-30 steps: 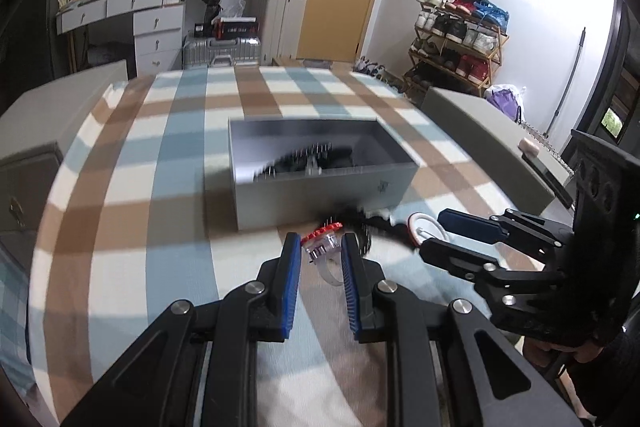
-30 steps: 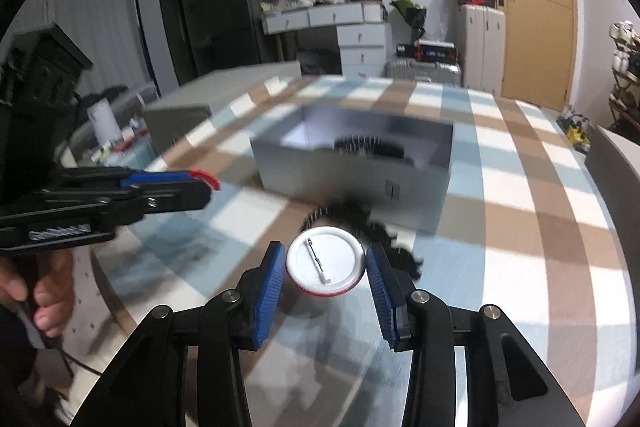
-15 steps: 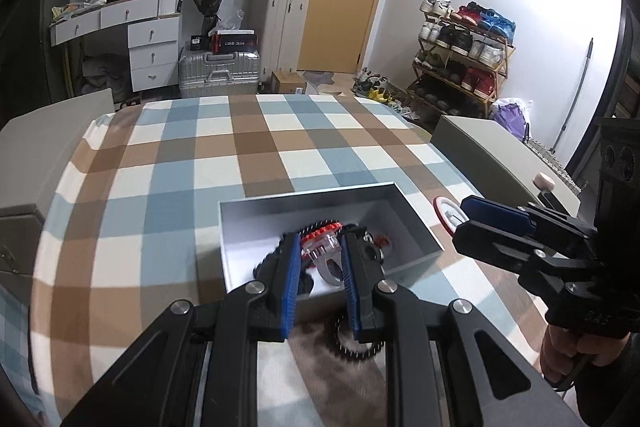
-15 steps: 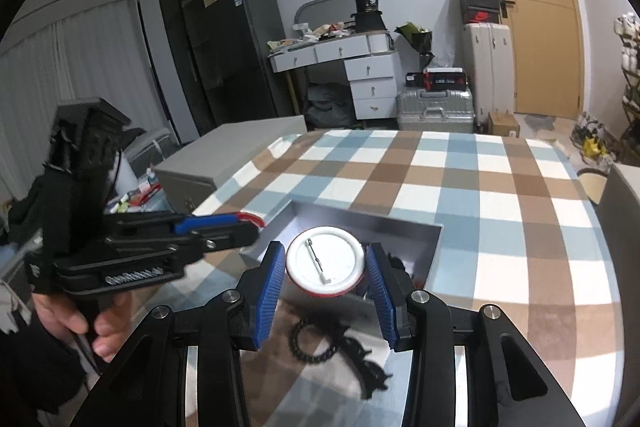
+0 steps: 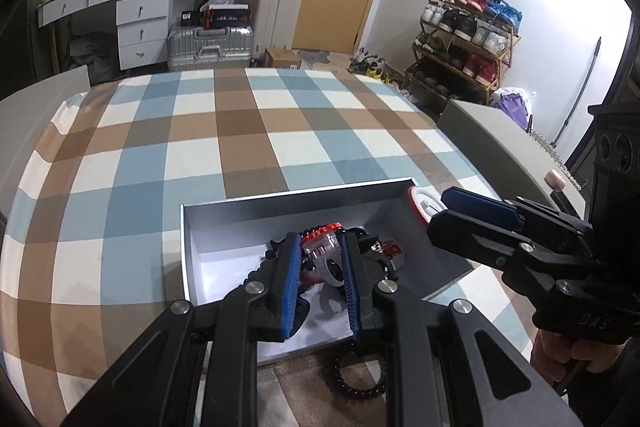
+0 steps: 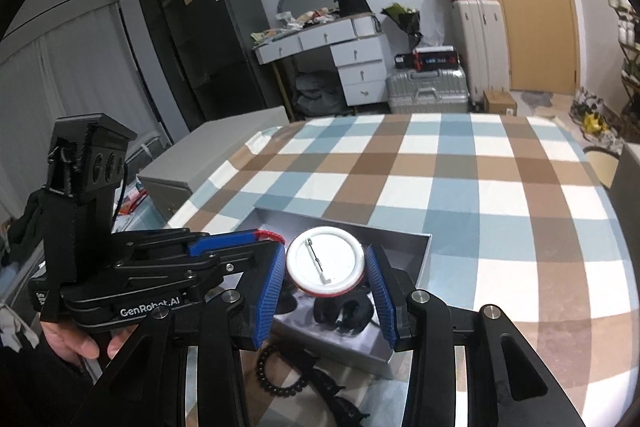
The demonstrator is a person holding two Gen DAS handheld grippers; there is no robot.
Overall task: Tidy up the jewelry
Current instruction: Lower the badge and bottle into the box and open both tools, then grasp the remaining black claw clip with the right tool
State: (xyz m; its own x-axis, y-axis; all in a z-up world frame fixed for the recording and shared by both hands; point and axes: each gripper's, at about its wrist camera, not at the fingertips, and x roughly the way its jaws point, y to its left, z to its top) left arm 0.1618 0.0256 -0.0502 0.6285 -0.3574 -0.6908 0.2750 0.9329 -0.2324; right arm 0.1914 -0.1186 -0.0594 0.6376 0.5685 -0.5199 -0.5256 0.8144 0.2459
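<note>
A clear ring with a red beaded top [image 5: 323,243] is pinched in my left gripper [image 5: 319,261], which hangs over the open grey box [image 5: 280,198]. My right gripper [image 6: 326,285] is shut on a round white pin badge with a red rim [image 6: 325,261], held above the box's near right corner [image 6: 424,255]. The left wrist view shows that badge [image 5: 418,205] at the box's right wall. Black hair pieces [image 6: 344,311] and a red item [image 5: 390,249] lie inside the box. A black bead bracelet [image 5: 354,381] lies on the cloth in front of it.
The box sits on a plaid tablecloth [image 5: 248,131] over a table. Grey cabinets stand at the table's left [image 6: 208,151] and right [image 5: 492,135]. A black clip [image 6: 336,403] lies near the bracelet. A person's hand [image 6: 76,343] grips the left tool.
Both grippers moved forward from the cloth in front of the box to above it, each still holding its piece. The box and bracelet stayed put.
</note>
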